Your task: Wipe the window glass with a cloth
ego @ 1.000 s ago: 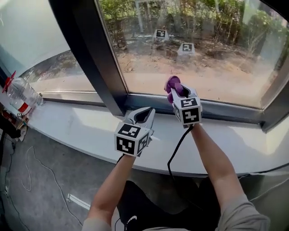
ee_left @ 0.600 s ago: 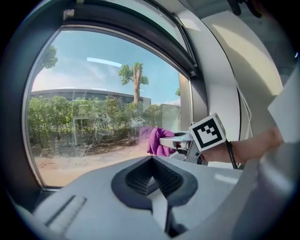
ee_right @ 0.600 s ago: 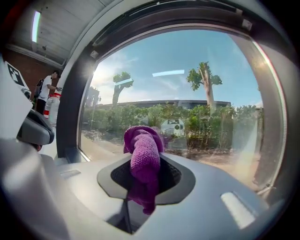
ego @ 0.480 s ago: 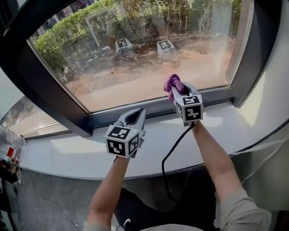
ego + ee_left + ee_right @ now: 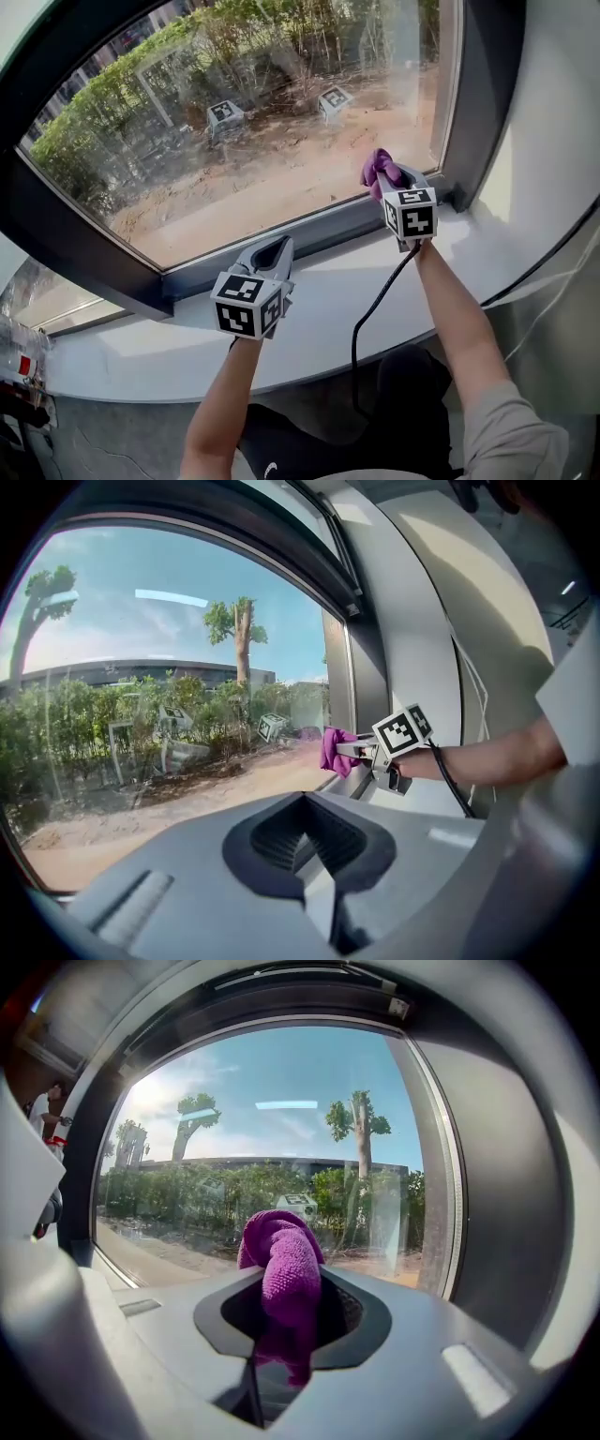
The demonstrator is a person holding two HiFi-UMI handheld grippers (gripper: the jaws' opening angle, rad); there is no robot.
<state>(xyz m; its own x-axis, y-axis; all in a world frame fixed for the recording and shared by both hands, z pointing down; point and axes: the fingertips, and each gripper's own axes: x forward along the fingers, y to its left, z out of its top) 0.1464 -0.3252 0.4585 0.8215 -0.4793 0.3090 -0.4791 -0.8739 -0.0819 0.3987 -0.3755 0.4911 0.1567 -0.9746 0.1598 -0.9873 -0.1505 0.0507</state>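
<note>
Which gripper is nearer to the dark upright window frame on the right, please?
The right. The right gripper, shut on the purple cloth, is just left of that frame; the left gripper is farther left, over the sill.

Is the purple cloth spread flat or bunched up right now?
Bunched up: the cloth is a rolled wad clamped between the right tongs, with its end sticking out past them.

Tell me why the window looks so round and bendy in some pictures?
Left and right claw views: a wide-angle lens curves the straight window frame and blackens the corners. Head view: the frame looks much straighter, and the glass shows faint reflections of the marker cubes. Daylight is bright in all.
</note>
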